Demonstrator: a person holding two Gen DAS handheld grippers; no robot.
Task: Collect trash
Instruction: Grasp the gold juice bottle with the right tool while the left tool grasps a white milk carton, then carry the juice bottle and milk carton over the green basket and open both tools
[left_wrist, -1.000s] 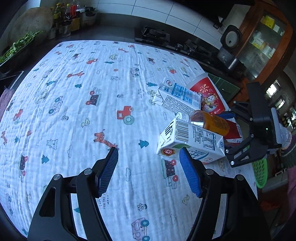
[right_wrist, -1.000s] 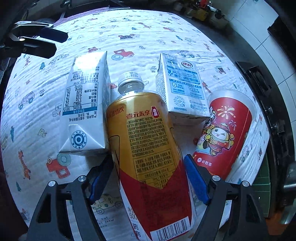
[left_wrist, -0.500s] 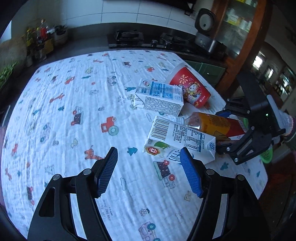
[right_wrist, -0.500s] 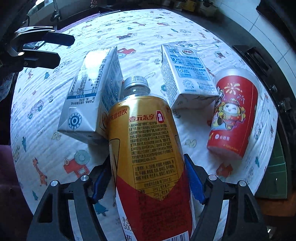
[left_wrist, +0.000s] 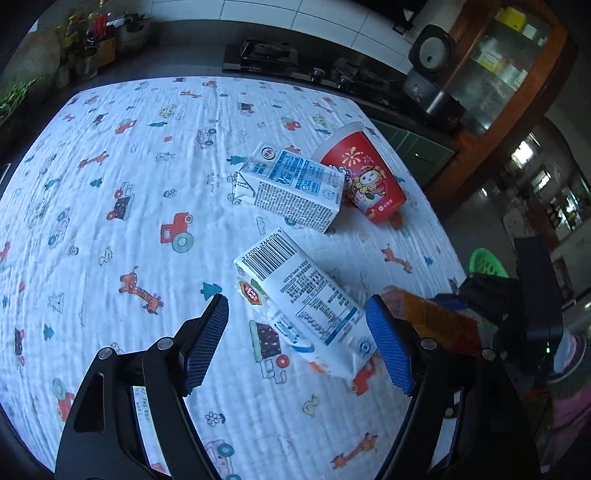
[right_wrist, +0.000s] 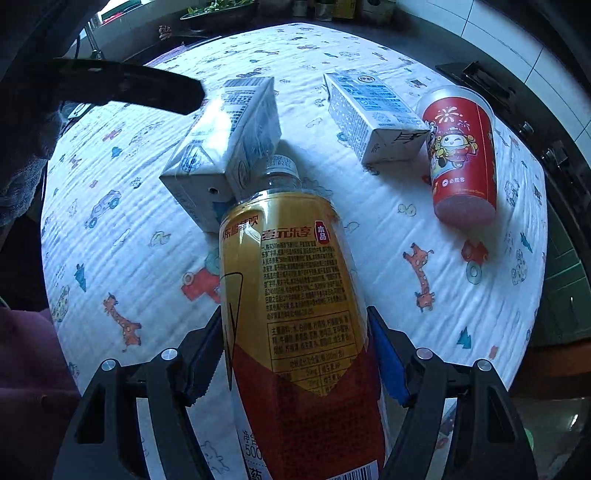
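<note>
Jaws of the right gripper (right_wrist: 295, 354) clamp the bottle (right_wrist: 295, 295) low on its labelled body, above the counter (right_wrist: 369, 229); probably empty, so light, slick and dentable; left gripper (left_wrist: 297, 345) stands apart around the near carton (left_wrist: 299, 299), a light, crushable box best taken across its flat sides

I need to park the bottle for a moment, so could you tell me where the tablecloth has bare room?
The tablecloth lies bare left of the near milk carton and far milk carton, out to its far edge. A smaller patch lies below the red cup. The cartons, cup and bottle crowd the rest.
</note>
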